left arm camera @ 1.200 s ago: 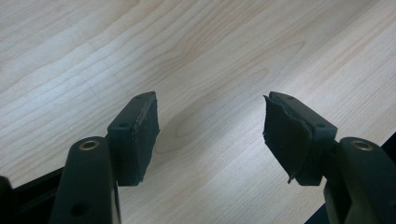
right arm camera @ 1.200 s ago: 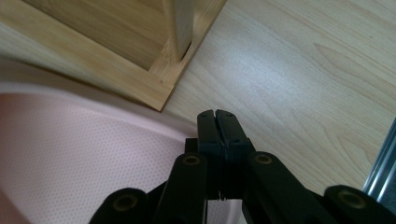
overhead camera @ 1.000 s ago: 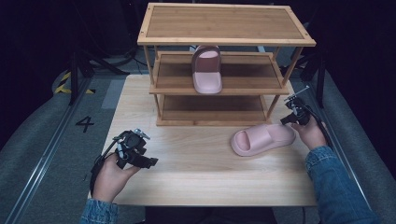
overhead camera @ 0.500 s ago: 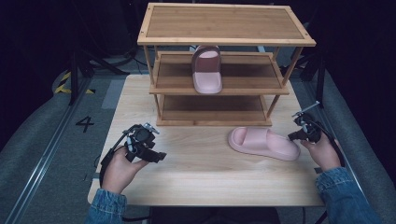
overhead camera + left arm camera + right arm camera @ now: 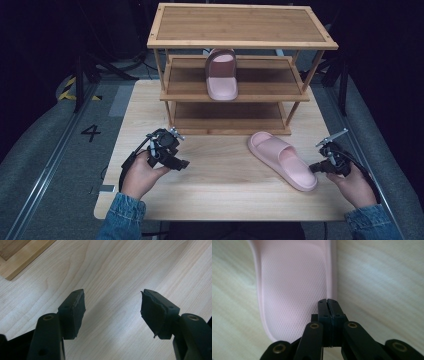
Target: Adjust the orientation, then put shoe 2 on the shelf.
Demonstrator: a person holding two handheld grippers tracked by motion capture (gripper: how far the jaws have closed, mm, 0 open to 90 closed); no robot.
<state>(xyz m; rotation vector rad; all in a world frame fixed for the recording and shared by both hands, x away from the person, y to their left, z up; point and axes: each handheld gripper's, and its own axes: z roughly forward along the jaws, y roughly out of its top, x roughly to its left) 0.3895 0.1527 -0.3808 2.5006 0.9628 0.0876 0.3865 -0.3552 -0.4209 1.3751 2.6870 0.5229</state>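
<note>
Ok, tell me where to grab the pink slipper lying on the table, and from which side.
Take the slipper on the table by its heel rim, probably from the right gripper's side. It lies sole-down with the heel end nearest that gripper, and the raised rim there looks thin enough to pinch. The strap toward the rack is bulkier and farther off.

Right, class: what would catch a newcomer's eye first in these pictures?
Two pink slippers stand out: one slipper on the rack's middle shelf, the other slipper on the table, lying at an angle in front of the wooden shoe rack. The right tool has its jaws pressed together at that slipper's heel rim, while the left tool gapes open over bare tabletop.
</note>
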